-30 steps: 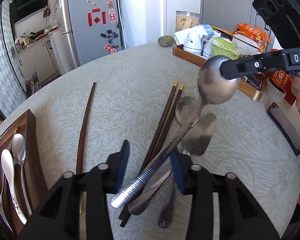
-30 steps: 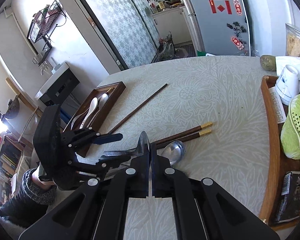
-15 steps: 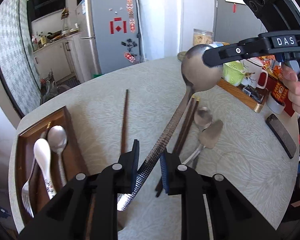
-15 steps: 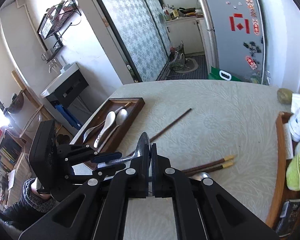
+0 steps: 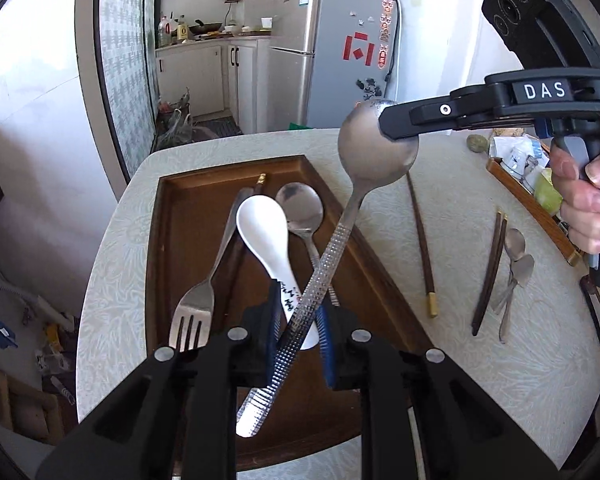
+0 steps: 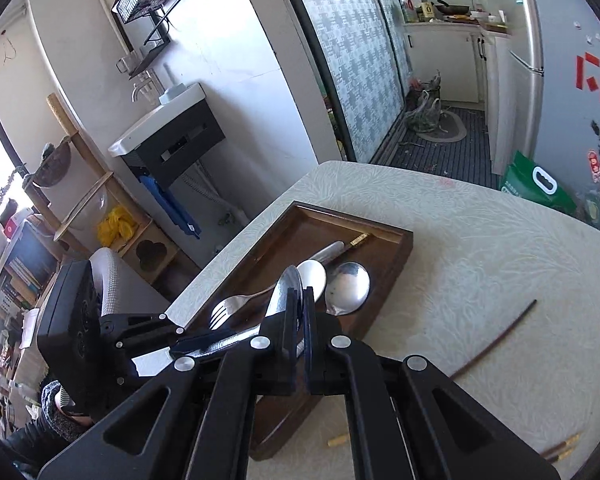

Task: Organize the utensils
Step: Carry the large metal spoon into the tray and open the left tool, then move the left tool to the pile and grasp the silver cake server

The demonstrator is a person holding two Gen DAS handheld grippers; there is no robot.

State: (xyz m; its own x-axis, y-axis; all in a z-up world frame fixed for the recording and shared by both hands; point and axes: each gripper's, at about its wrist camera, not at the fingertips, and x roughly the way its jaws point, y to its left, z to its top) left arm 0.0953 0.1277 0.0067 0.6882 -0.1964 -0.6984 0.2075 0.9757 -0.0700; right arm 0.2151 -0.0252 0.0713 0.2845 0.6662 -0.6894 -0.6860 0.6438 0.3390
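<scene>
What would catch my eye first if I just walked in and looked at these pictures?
Most striking is the big metal spoon held in the air by both grippers: the right gripper clamps its bowl, and the left gripper pinches its textured handle. Right below sits a dark wooden tray already holding a white spoon, a fork and another metal spoon.

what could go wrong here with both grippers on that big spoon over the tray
1. The right gripper pinches only the smooth bowl of the large metal spoon, so it may slip or twist out.
2. The left gripper clamps the handle, which is tilted; releasing unevenly could drop it hard.
3. It hangs over the white ceramic spoon in the wooden tray, which could chip.
</scene>
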